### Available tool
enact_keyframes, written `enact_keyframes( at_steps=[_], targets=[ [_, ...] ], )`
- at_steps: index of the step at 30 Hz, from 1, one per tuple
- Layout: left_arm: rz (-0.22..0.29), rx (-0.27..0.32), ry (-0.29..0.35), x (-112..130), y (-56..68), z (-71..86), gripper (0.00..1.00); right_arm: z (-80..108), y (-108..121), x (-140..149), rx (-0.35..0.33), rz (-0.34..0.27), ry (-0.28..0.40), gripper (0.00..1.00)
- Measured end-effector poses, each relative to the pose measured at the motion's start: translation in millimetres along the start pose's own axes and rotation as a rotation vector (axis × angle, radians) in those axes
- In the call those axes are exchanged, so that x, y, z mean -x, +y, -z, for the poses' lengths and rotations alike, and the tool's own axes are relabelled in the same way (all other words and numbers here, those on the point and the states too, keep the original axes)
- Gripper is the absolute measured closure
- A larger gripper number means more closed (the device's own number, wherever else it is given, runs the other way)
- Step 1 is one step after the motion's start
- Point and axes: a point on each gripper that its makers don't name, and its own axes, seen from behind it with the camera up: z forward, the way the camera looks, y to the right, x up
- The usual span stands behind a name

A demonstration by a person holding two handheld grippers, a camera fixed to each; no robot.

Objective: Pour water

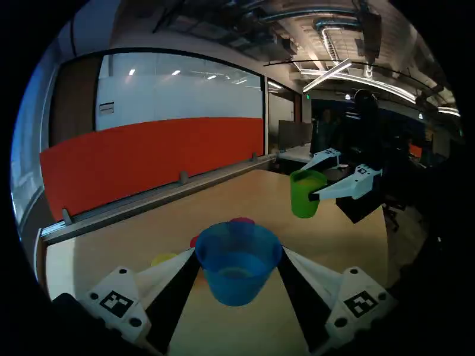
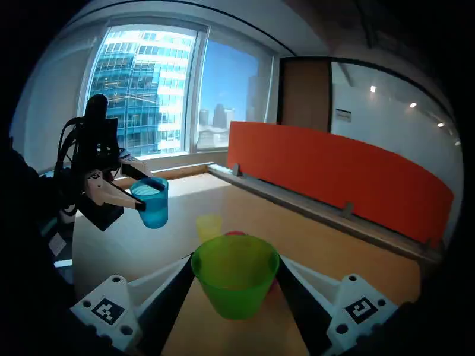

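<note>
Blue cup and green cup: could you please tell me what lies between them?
Nothing: in the left gripper view, the gap from blue cup to green cup is open, with bare table behind.

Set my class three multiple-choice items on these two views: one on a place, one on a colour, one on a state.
1. Where does the yellow cup stand?
A on the table
B on the floor
C on the windowsill

2. What colour is the cup that the right gripper holds?
A blue
B green
C yellow

3. How is the blue cup held?
A upright
B upside down
C on its side

Answers:
1 A: it stands on the table beyond the held cups.
2 B: the jaws clamp the green cup from both sides.
3 A: its open mouth faces up between the jaws of the left gripper.
</note>
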Motion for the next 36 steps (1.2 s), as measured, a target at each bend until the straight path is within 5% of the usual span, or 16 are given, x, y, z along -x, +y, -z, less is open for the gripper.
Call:
enact_keyframes(
  at_steps=[36],
  targets=[
    [0.005,-0.033,0.187,-47,3.3,13.6,0.12,-6.0,-19,-46,-0.009,0.001,0.155,0.07]
  ],
)
